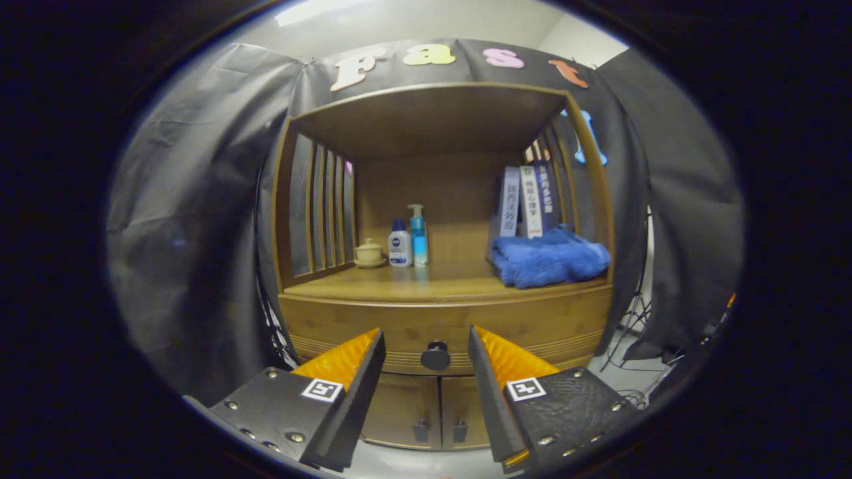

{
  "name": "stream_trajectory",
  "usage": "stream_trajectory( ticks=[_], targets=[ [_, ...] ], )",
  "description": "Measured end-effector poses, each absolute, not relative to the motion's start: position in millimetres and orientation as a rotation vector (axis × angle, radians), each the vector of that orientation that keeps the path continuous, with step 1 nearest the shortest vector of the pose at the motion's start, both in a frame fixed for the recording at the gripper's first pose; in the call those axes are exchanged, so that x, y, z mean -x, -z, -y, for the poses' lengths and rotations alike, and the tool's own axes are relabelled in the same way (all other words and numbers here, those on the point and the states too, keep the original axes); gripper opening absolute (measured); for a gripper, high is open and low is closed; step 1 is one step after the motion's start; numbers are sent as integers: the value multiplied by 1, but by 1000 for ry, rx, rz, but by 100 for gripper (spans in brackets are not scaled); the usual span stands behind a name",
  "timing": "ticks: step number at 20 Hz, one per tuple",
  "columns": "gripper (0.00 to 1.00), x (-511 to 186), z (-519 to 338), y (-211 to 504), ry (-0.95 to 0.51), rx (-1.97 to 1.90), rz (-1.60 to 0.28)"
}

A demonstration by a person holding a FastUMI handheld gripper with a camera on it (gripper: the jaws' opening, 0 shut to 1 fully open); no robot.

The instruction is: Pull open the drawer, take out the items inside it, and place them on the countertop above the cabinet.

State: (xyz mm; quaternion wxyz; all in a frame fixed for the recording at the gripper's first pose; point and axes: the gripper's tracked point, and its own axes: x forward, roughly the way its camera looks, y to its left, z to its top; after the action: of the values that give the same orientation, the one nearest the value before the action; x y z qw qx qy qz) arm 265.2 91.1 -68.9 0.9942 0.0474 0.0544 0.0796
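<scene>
A wooden cabinet stands ahead of me, with a drawer [532, 326] set in its front under the countertop [426, 283]. The drawer is shut and carries a round dark knob [435, 356] at its middle. My gripper [426, 336] is open, its two fingertips to the left and right of the knob, still short of it and not touching. What lies inside the drawer is hidden.
On the countertop stand a small lidded cup [369, 253], a white bottle [399, 245] and a blue pump bottle [418, 234] at the back left, a folded blue towel [549, 258] and upright books [529, 201] at the right. Two small doors [432, 412] sit below the drawer.
</scene>
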Motion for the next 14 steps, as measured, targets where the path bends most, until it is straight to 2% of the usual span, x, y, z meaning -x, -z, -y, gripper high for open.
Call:
stream_trajectory(
  ticks=[6,8,9,11,14],
  targets=[
    [75,-318,-95,125,-110,-59,-228],
    [75,-328,-82,139,-12,-22,-248],
    [74,-337,-82,142,-13,-31,-247],
    [65,-359,-86,146,-16,-58,-254],
    [52,-351,-94,165,-13,-41,-311]
  ],
)
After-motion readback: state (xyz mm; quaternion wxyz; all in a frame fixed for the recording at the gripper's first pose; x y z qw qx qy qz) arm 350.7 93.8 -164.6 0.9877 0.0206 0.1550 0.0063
